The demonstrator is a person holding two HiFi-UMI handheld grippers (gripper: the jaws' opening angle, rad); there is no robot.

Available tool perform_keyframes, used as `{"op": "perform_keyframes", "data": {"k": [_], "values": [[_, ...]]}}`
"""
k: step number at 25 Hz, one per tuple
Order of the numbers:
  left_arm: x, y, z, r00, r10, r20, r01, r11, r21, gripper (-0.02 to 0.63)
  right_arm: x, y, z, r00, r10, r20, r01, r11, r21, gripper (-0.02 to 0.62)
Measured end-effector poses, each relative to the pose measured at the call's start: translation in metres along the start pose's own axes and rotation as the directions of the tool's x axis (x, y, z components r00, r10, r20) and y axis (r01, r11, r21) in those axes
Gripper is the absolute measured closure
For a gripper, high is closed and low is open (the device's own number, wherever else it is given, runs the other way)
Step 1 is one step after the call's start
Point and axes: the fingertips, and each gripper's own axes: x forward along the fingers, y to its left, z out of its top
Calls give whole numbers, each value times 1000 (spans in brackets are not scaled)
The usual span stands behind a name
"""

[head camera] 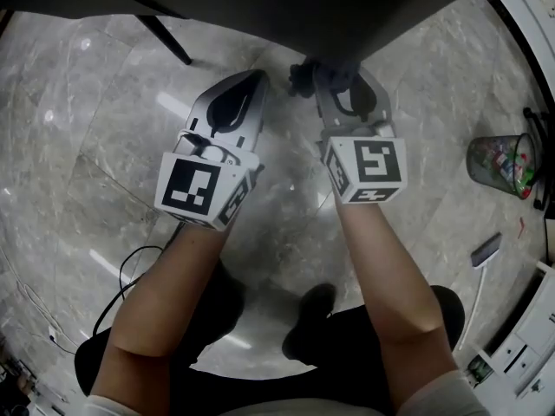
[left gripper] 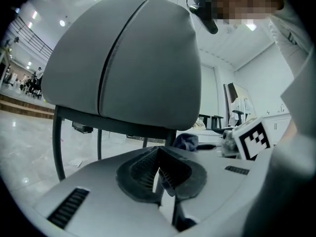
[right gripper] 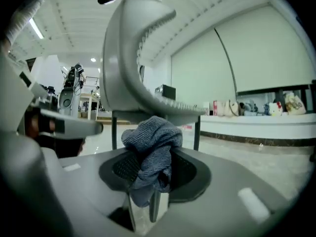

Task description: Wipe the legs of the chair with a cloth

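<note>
The grey chair [left gripper: 128,58] rises right in front of both grippers, and its dark seat [head camera: 286,7] fills the top of the head view. Thin black legs [left gripper: 58,142] stand on the floor, with one slanting out at the upper left [head camera: 165,37]. My right gripper [right gripper: 150,154] is shut on a bunched grey-blue cloth [right gripper: 153,132], held close under the chair [right gripper: 128,58] near its legs [right gripper: 197,132]. This cloth [head camera: 305,74] shows at the seat's edge. My left gripper [left gripper: 159,154] is shut with nothing between its pads, just left of the right gripper [head camera: 334,74].
A mesh wastebasket [head camera: 501,165] with rubbish stands on the marble floor at the right. White furniture [head camera: 529,336] lines the lower right edge. A black cable [head camera: 130,271] loops on the floor at the left. The person's shoes [head camera: 308,319] are below the grippers.
</note>
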Motion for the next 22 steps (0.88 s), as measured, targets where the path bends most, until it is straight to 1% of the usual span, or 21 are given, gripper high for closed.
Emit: {"op": "perform_keyframes", "data": {"k": [1,2,3,5,7,10,12,14,15,16,17,18,19,20,22], "values": [[3,-2,2,1000,-4,7,4,1000,0,600,-5,2,12,999,-15,29,15,1000,12,454],[5,-4,5,1000,-8,15,8,1000,-1,600,-6,4,13,999,-27,37,26,999,34,454],[6,-5,8,1000,-10,21,10,1000,-3,600,-5,5,5,999,-35,28,34,998,59,454],[4,-4,14,999,-10,32,11,1000,-6,600,3,6,-27,999,-48,-18,50,994,98,456],[-3,2,19,999,0,41,1,1000,-15,600,16,3,-68,994,-64,-85,75,989,127,456],[-17,15,16,999,30,44,-29,999,-26,600,38,0,-131,979,-68,-194,99,983,152,454],[-21,17,12,999,33,37,-32,999,-24,600,47,1,-170,962,-59,-267,106,981,165,454],[-23,14,12,999,27,35,-26,999,-27,600,52,2,-203,936,-34,-351,112,972,205,454],[-23,12,12,999,25,38,-24,999,-29,600,55,3,-213,923,-17,-385,113,967,228,453],[-23,11,13,999,23,42,-22,999,-31,600,57,4,-217,914,-2,-406,111,963,246,454],[-23,8,14,999,19,47,-17,999,-30,600,58,5,-213,911,8,-412,105,962,253,454],[-23,5,15,999,10,50,-8,1000,-26,600,57,5,-203,915,11,-402,98,964,248,454],[-22,1,14,999,-3,47,4,1000,-18,600,52,5,-187,927,6,-376,90,967,237,456],[-21,-2,13,999,-16,40,17,1000,-12,600,45,5,-164,944,-4,-331,83,971,224,456],[-13,-6,13,999,-26,43,27,999,-19,600,27,4,-100,981,-30,-194,71,976,206,457]]}}
